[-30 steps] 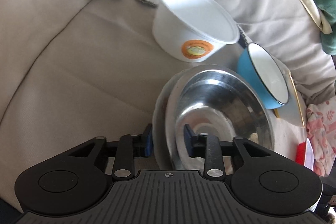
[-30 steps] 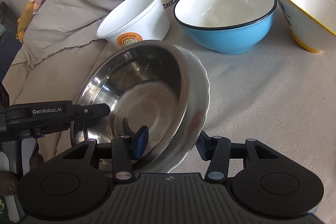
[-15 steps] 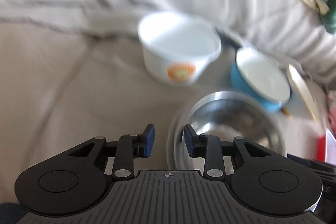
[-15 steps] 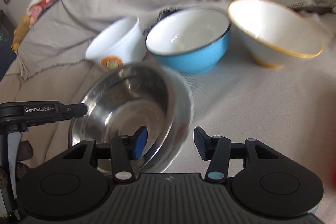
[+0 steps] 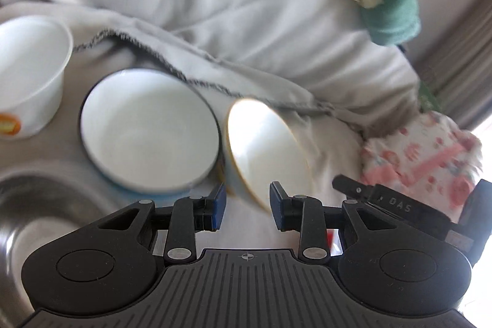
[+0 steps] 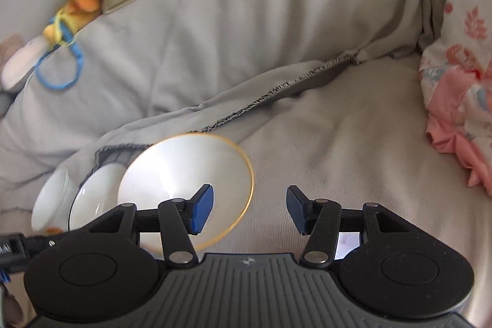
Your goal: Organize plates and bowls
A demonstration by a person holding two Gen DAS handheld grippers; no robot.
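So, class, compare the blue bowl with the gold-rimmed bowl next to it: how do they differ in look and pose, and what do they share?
1. Colour: the blue bowl is blue outside with a dark rim; the gold-rimmed bowl is pale outside with a thin gold rim.
2. Shape: the blue bowl's sides look rounded and steep; the gold-rimmed bowl flares like a cone.
3. Pose: the blue bowl sits nearly level; the gold-rimmed bowl tilts.

Shared: both are white inside, empty, side by side on the grey cloth.

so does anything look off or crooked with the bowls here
The yellow-rimmed bowl is tipped on its side on the soft sheet, leaning beside the blue bowl, which sits upright. Nothing looks spilled or broken, though the pictures are blurred.
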